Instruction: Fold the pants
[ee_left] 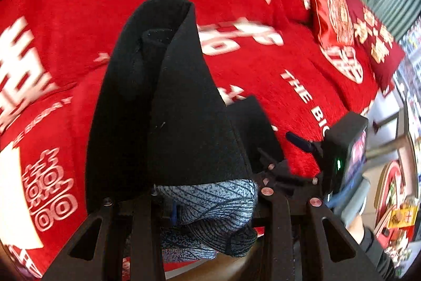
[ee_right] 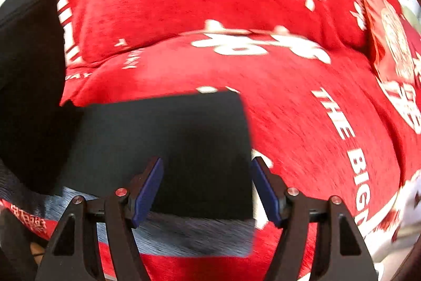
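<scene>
The black pants (ee_left: pixel 163 109) hang in a tall fold from my left gripper (ee_left: pixel 208 191), lifted over the red cover. Its jaws are shut on the bunched cloth, where the grey patterned inner side (ee_left: pixel 210 199) shows, and its fingertips are hidden by the fabric. In the right wrist view another part of the pants (ee_right: pixel 168 149) lies flat on the cover, with a grey band (ee_right: pixel 189 238) along its near edge. My right gripper (ee_right: pixel 206 188) stands open just above it, and the blue pads (ee_right: pixel 148 188) press on nothing. A blue pad of the right gripper (ee_left: pixel 300 142) shows past the fold.
A red cover (ee_left: pixel 263 86) with white characters and lettering spreads under everything. Two red cushions (ee_left: pixel 331 15) lean at the far right. A sleeve (ee_left: pixel 373 241) and room clutter show at the right edge. Motion blur smears the cover in both views.
</scene>
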Demonstrator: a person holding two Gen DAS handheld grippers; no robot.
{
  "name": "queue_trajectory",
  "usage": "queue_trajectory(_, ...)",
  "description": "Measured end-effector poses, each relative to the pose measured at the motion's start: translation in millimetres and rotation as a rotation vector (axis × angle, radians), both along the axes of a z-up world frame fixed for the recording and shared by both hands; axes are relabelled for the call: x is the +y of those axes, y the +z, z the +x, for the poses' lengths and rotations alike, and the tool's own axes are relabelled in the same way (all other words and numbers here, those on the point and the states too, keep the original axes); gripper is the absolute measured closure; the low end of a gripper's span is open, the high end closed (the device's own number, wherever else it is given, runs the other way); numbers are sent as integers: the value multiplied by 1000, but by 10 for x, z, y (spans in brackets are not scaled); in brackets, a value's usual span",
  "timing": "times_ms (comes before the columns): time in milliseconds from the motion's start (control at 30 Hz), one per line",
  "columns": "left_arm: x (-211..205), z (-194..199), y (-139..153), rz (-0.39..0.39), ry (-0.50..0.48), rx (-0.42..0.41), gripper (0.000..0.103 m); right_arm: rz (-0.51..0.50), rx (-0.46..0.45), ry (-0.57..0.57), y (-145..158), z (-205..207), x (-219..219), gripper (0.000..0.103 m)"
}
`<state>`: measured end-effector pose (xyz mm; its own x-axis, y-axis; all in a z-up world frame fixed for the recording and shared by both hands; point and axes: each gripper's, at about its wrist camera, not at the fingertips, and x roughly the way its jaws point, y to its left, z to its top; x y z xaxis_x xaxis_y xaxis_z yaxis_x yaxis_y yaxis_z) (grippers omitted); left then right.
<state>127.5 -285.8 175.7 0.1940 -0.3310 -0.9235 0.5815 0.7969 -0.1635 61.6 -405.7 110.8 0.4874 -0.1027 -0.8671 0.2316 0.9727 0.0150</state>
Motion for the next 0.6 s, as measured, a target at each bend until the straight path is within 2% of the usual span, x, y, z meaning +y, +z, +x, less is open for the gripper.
queue_trajectory(133,-590,-63,-501,116,-56,18,66,47,6,-35,-125,-178,-245,30)
queue_trajectory(200,-761,-95,-825,191,-67,53,59,76,1,-32,-168,-253,-302,29)
queue_trajectory(267,-807,-121,-983,211,-74,72,53,93,-7,-27,-171,-331,-345,26)
queue_trajectory(333,-794,-138,-899,199,-74,76,48,93,-12,-28,-171,-382,-390,25)
queue_trajectory(367,-768,-125,-798,173,-70,97,40,93,-16,-33,-165,-409,-411,24)
queue_trajectory(467,-655,-118,-340,20,-54,142,37,100,-33,-74,-141,-502,-502,24)
queue_trajectory(500,-593,-131,-154,-42,-58,153,33,88,-56,-119,-91,-547,-558,24)
queue_trajectory(533,-564,-141,-17,-82,-64,149,24,79,-76,-153,-49,-588,-601,24)
queue_trajectory(567,-455,-153,149,-115,-57,118,1,82,-105,-193,7,-634,-660,24)
queue_trajectory(600,-363,-154,254,-130,-25,72,0,104,-142,-231,74,-687,-732,24)
